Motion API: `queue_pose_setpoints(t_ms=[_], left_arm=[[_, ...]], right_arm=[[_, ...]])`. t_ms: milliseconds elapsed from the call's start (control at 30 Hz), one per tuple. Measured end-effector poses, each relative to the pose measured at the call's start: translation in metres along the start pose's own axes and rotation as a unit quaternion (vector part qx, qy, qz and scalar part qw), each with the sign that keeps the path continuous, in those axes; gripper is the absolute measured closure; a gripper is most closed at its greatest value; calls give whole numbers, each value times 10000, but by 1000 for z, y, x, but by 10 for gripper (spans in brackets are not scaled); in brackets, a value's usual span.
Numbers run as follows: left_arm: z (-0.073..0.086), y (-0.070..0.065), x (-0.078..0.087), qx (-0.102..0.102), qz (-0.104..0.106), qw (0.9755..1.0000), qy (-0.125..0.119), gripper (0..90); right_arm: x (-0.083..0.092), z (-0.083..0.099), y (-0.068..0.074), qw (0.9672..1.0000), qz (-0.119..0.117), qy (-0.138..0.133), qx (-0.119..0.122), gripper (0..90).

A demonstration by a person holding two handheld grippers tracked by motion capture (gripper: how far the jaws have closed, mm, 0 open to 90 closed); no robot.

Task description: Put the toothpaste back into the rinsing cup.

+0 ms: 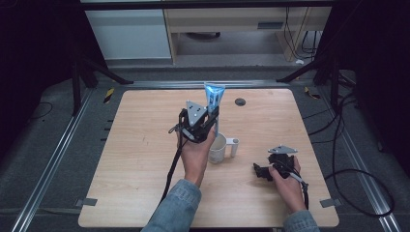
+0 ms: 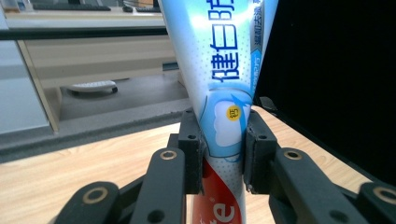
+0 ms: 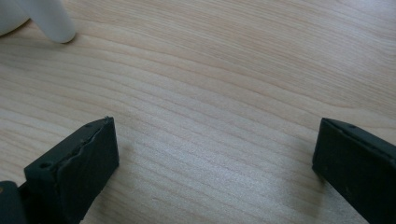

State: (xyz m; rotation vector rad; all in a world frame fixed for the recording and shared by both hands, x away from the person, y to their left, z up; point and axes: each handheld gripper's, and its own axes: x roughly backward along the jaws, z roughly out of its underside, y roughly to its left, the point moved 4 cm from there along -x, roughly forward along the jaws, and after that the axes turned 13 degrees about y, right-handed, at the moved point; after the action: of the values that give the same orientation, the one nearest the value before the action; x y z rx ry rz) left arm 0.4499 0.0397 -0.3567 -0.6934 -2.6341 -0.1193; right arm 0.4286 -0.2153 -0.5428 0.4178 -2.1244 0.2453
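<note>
High view first: the table (image 1: 145, 159) has plenty of bare wood on every side of the white mug (image 1: 218, 148), which stands near its middle, well in from all edges. My left claw (image 1: 211, 115) hovers just behind the mug, jaws clamped on a toothpaste tube (image 1: 213, 95) held upright — printed end up. My right claw (image 1: 261, 172) rests on the wood to the right of the mug, jaws spread wide around nothing. Blue Chinese characters run down the tube; white letters on its red band end in "e".
</note>
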Motion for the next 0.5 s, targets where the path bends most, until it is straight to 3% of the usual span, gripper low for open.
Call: queue_pose_setpoints(t_ms=[200,300,500], left_arm=[[5,-1,2,145,113,9997,-156,723],[7,-3,1,64,72,9997,-220,723],[11,-7,5,116,131,9991,-382,723]], right_arm=[[0,0,1,10000,-40,-7,-3,6],[0,0,1,10000,-45,-5,-9,6],[0,0,1,10000,-41,-10,36,6]])
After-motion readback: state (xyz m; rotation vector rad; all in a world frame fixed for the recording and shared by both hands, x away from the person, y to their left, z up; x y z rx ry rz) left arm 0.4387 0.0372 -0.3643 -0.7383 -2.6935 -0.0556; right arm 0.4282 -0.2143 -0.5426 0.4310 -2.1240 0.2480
